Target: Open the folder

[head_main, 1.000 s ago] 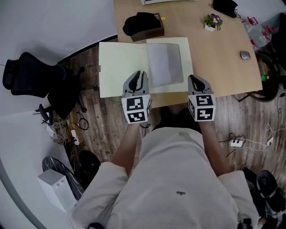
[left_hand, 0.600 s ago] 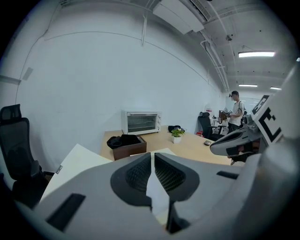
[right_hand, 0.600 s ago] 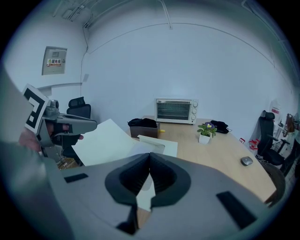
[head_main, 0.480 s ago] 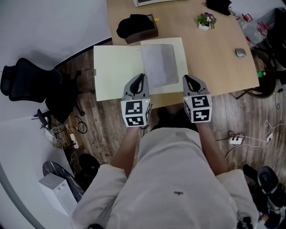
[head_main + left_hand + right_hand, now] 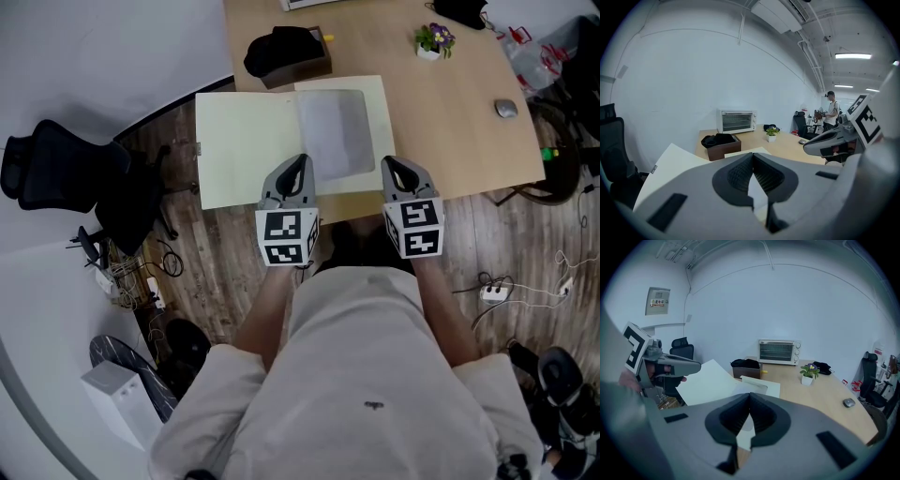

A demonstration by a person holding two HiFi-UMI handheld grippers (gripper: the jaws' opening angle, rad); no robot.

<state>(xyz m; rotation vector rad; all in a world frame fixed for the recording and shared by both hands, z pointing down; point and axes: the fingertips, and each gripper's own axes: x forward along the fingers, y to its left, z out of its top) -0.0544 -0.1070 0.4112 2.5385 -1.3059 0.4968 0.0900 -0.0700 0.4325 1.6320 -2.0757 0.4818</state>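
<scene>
Head view: the folder [image 5: 248, 141] lies open at the near left corner of the tabletop [image 5: 450, 112], its left leaf hanging past the tabletop's side, the same as a second ago. The left tongs [image 5: 299, 161] and right tongs [image 5: 390, 162] hover at the tabletop's near edge.

Left gripper view: the left tongs [image 5: 753, 157] have just been closing and now meet, with nothing between them.

Right gripper view: the right tongs [image 5: 750, 397] are pressed together and empty. The print on the wall sign [image 5: 658, 301] is too small to read.

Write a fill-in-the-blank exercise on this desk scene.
The pale yellow folder lies ____ on the table.
The white pot holds a flowering ____.
The mouse lies to the folder's ____.
Missing words: open; plant; right.
</scene>
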